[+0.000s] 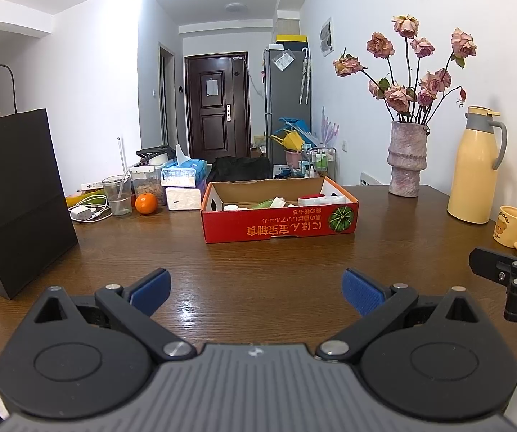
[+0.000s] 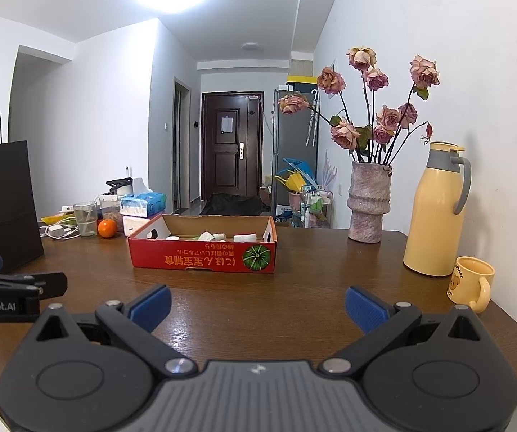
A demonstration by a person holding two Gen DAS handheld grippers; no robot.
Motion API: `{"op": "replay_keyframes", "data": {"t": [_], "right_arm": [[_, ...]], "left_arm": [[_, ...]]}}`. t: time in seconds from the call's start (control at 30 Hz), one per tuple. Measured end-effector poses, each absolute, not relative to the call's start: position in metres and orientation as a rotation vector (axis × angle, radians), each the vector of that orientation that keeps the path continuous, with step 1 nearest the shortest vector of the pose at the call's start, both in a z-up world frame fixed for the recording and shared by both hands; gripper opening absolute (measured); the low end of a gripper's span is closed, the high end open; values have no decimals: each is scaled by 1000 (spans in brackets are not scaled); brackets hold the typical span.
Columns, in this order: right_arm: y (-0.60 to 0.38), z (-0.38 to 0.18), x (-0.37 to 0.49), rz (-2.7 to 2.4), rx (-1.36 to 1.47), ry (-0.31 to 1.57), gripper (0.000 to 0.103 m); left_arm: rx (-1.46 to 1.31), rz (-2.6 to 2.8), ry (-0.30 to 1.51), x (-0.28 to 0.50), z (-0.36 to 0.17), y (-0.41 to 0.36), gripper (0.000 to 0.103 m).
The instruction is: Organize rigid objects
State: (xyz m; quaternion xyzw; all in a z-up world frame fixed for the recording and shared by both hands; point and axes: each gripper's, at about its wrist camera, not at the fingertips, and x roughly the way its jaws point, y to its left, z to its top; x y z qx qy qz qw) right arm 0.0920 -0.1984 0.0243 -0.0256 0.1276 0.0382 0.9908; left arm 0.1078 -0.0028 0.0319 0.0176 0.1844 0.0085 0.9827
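Note:
A red cardboard box [image 1: 280, 225] [image 2: 202, 256] stands in the middle of the brown table, holding several small white and green bottles and containers [image 1: 280, 203] [image 2: 211, 237]. My left gripper [image 1: 256, 289] is open and empty, low over the table in front of the box. My right gripper [image 2: 257, 304] is open and empty, also in front of the box and to its right. Each gripper shows at the edge of the other's view, the right one [image 1: 510, 273] and the left one [image 2: 13, 288].
A black paper bag [image 1: 13, 201] stands at the left. A glass [image 1: 116, 194], an orange [image 1: 146, 203], tissue packs [image 1: 183, 174] and a charger lie behind it. A vase of roses [image 1: 406, 158], a yellow thermos [image 1: 474, 169] and a yellow mug [image 1: 512, 226] stand at the right.

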Motion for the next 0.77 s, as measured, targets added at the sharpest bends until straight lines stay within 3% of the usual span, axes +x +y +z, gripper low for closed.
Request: {"op": "replay_keyframes", "data": {"t": [0.77], "right_arm": [[-201, 19, 93, 73, -64, 268, 103]], "left_arm": [[30, -16, 390, 109, 26, -7, 103]]}}
